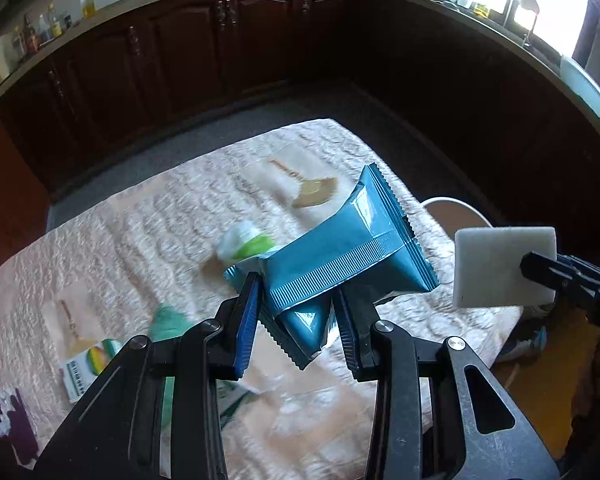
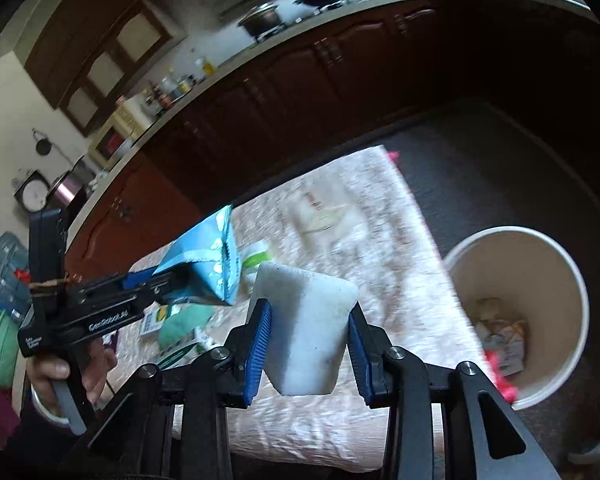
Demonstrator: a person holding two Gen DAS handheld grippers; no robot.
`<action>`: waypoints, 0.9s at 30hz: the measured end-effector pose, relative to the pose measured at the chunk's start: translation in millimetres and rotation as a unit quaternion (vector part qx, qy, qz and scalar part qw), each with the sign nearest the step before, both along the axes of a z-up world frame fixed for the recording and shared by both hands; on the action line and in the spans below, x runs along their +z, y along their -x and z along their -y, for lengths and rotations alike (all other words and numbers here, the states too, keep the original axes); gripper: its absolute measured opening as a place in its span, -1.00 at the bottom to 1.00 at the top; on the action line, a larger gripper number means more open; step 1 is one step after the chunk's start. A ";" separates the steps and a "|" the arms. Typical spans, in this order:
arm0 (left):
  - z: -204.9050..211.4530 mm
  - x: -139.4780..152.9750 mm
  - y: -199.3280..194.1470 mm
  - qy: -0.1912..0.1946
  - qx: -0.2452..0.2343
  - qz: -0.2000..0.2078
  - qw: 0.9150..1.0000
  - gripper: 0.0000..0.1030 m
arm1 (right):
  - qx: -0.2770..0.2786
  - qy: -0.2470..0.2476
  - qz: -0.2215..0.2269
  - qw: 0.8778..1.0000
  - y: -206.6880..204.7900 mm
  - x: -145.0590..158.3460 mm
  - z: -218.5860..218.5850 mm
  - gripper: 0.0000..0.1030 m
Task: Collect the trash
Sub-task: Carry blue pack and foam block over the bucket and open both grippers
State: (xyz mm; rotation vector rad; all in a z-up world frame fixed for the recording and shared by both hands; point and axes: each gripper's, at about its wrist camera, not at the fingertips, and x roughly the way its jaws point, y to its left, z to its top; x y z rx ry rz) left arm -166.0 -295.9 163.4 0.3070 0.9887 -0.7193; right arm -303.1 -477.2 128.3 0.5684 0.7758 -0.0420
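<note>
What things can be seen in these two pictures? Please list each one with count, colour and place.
snack wrapper: one, blue, in left gripper
foam block: one, white, in right gripper
bin: one, white, on floor beside table, trash inside
table: one, pale patterned cloth
crumpled wrapper: one, white-green, mid table
green cloth: one, near table edge
left gripper: black, blue pads, shut
right gripper: black, blue pads, shut
hand: one, holding left gripper's handle
</note>
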 end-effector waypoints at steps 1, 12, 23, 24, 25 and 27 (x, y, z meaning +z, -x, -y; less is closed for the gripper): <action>5.6 0.5 2.5 -0.001 -0.004 0.002 1.000 -0.34 | -0.010 0.000 0.001 1.000 4.3 1.0 6.9 -0.31; 75.3 -7.9 30.7 -0.002 -0.049 0.005 0.999 -0.34 | -0.093 0.017 -0.011 0.995 44.5 1.2 64.5 -0.31; 146.1 -36.6 52.3 -0.007 -0.086 -0.027 0.996 -0.34 | -0.170 -0.009 -0.052 0.984 74.9 -28.2 120.6 -0.31; 151.4 -39.3 52.7 -0.007 -0.086 -0.031 0.996 -0.34 | -0.174 -0.011 -0.055 0.983 77.1 -31.3 124.5 -0.31; 155.6 -41.3 52.9 -0.007 -0.087 -0.034 0.996 -0.34 | -0.177 -0.013 -0.057 0.982 78.1 -32.9 127.7 -0.31; 164.8 -45.4 53.0 -0.008 -0.086 -0.039 0.995 -0.34 | -0.188 -0.018 -0.065 0.980 83.5 -39.7 137.4 -0.31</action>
